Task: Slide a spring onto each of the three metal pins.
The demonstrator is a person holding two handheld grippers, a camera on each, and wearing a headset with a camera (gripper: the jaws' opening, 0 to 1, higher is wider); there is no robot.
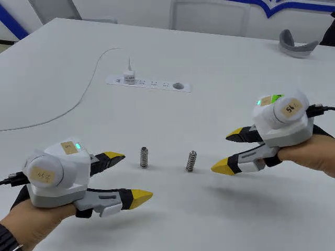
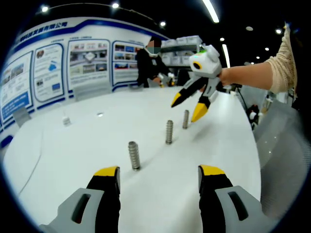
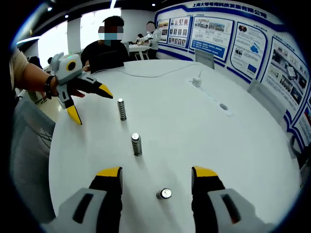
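Springs (image 2: 168, 132) number three, grey coils with round metal caps, standing upright in one row well in from the edges of the tabletop (image 1: 220, 73) (from the head view two coils show). Two sets of jaws flank the row. The left gripper (image 2: 159, 171) has its jaws spread wide and empty, the first spring (image 2: 133, 155) just ahead, nearer the left jaw. The right gripper (image 3: 157, 172) is equally agape and empty, the end spring (image 3: 164, 193) standing between its jaws, touching neither.

The left gripper (image 1: 131, 175) sits in the left hand (image 1: 29, 222), jaws spread wide; the right gripper (image 1: 225, 151) faces it tip-to-tip, jaws likewise apart, the right hand (image 1: 311, 154) clasped behind.
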